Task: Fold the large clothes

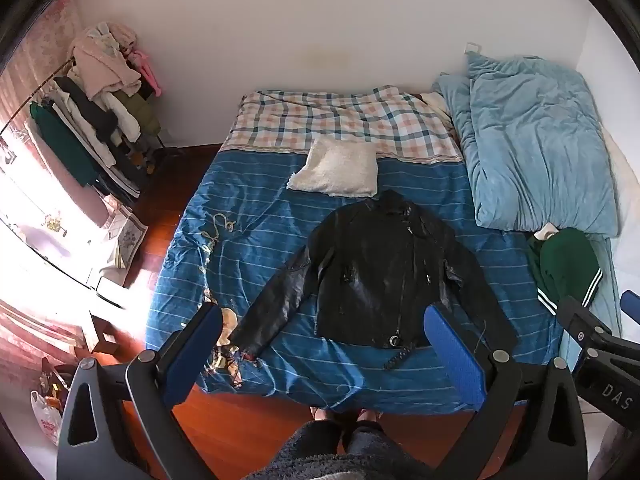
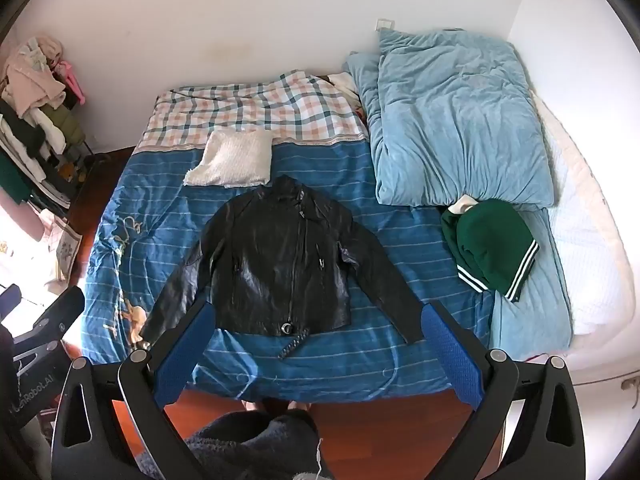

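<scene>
A black leather jacket (image 1: 372, 272) lies flat, front up, sleeves spread, on the blue striped bedsheet (image 1: 264, 216); it also shows in the right wrist view (image 2: 280, 256). My left gripper (image 1: 324, 316) is open and empty, held high above the bed's near edge. My right gripper (image 2: 316, 316) is open and empty too, at a like height; its body shows at the right of the left wrist view (image 1: 600, 344). A folded white knit garment (image 2: 232, 158) lies beyond the jacket's collar. A folded green garment with white stripes (image 2: 492, 248) lies to the right.
A light blue duvet (image 2: 452, 120) is heaped at the bed's right. A checked blanket (image 2: 256, 112) covers the far end. A loaded clothes rack (image 1: 96, 112) stands at the left by the wall. Wooden floor (image 1: 248, 432) and my feet lie below the bed edge.
</scene>
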Motion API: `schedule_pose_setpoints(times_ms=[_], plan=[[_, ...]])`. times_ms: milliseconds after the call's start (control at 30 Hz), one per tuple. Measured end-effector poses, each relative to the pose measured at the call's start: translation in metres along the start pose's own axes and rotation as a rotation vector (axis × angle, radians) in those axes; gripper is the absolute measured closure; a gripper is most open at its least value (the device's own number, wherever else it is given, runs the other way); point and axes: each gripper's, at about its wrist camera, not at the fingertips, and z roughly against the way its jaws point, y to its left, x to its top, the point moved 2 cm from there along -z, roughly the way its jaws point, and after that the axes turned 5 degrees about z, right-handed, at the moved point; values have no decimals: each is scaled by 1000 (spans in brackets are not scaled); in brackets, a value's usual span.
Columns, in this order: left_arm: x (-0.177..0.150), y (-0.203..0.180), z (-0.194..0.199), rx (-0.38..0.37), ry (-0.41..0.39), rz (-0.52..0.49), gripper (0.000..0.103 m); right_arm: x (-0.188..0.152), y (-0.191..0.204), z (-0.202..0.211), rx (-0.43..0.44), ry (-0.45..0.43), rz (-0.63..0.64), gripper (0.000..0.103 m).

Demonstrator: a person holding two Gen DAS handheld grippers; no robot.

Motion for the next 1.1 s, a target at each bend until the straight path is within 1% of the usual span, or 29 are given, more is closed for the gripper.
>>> schedule_pose_setpoints(times_ms=[267,400,433,533,567,733,800,833,867,1100], plan=[[-2,-1,2,-18,0,2,0,0,0,0,-5,9,4,0],[-7,-11,-2,-24,7,0,0,2,0,0,-4,9,3,0],[-10,-6,-3,-29,12,2,0,2,0,1,-3,10,3,0],[-16,-9,-6,-36,30,2,0,3,0,1,-2,15,5,0],[-12,-9,-6,-40,44,0,0,4,0,1,0,16,4,0],[-17,-11,-7,-36,56,-6,0,-16,0,-10,0,32,6,0],[-14,-8,-8,-39,64,-7,0,-21,-2,-13,1,38,6,0],[-15,-8,-8,-38,65,-9,0,-20,-3,-12,-1,41,8,0],[-15,-8,-7,-39,66,-10,0,-11,-3,-11,-4,50,13,0],[-16,-9,-7,-38,63,-9,0,-10,-4,-10,-6,57,13,0]])
